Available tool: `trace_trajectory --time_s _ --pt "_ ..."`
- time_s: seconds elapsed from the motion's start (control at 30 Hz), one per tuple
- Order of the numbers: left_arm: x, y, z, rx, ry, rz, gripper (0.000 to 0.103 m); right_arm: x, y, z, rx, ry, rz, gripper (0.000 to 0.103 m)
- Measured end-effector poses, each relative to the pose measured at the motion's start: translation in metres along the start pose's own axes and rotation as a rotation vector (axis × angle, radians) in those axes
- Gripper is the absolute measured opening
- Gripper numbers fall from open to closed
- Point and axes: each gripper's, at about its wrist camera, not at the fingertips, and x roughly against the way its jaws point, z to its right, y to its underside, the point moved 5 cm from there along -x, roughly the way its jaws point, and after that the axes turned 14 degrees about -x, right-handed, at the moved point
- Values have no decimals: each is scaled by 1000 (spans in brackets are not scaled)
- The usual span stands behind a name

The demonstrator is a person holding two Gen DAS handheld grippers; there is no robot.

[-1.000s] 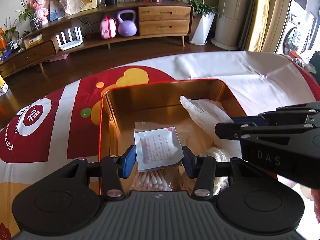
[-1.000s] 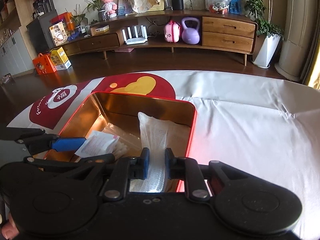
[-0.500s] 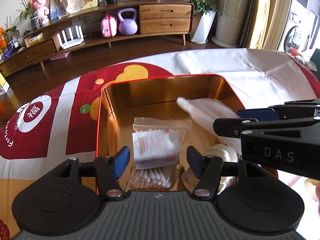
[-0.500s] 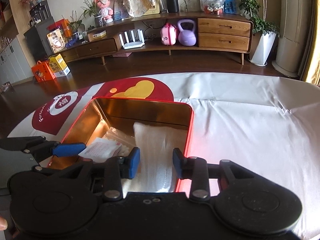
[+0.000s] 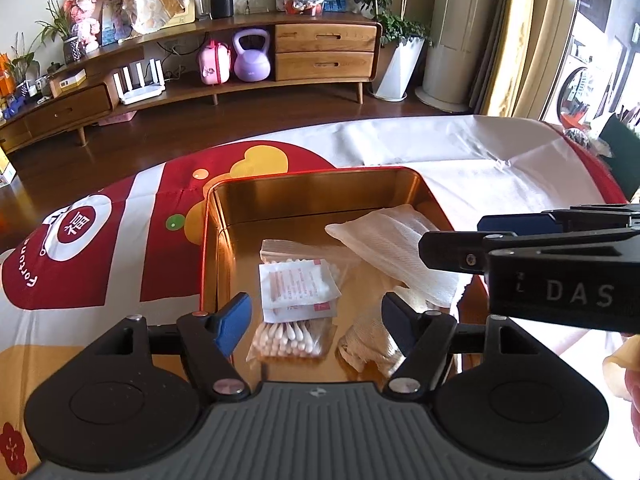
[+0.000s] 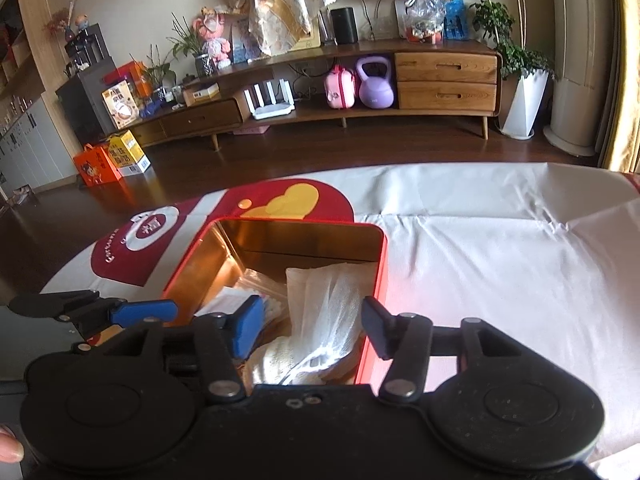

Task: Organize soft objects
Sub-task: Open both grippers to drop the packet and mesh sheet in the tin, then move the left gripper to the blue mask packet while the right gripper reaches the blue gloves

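Note:
A red tin box (image 5: 320,184) with a gold inside (image 6: 308,240) sits on the tablecloth. In it lie a white gauze pad (image 5: 396,244) (image 6: 324,304), white paper sachets (image 5: 296,284), a bag of cotton swabs (image 5: 290,338) and a cream bandage roll (image 5: 370,340). My left gripper (image 5: 316,320) is open and empty, above the box's near edge over the sachets. My right gripper (image 6: 312,326) is open and empty above the gauze pad; it shows from the side in the left wrist view (image 5: 520,240).
The red, white and yellow tablecloth (image 6: 500,248) covers the table around the box. A wooden sideboard (image 5: 240,60) stands across the dark floor behind, with a white planter (image 5: 398,68) at its right end.
Both grippers opened and pulled back. The left let go of the paper sachet, which now lies on the swab bag. The right let go of the gauze pad, which now lies in the box.

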Motion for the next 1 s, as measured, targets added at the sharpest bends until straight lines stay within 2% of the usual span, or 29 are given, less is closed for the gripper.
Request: trace_trajectory --time_s 0.17,0.4,0.7,0.8,1.0 --pt "22 3 2 -2 -1 19 72 22 0 -5 0 -15 25 63" --pt "54 6 2 3 -11 45 72 50 5 -14 15 -30 40 66" --pt "96 17 5 7 -14 85 72 88 18 -25 37 -53 60 79" --pt "110 23 6 21 -8 104 77 101 24 -26 39 -65 73 84" --pt "135 35 6 38 0 121 78 126 41 -26 44 -85 89 90"
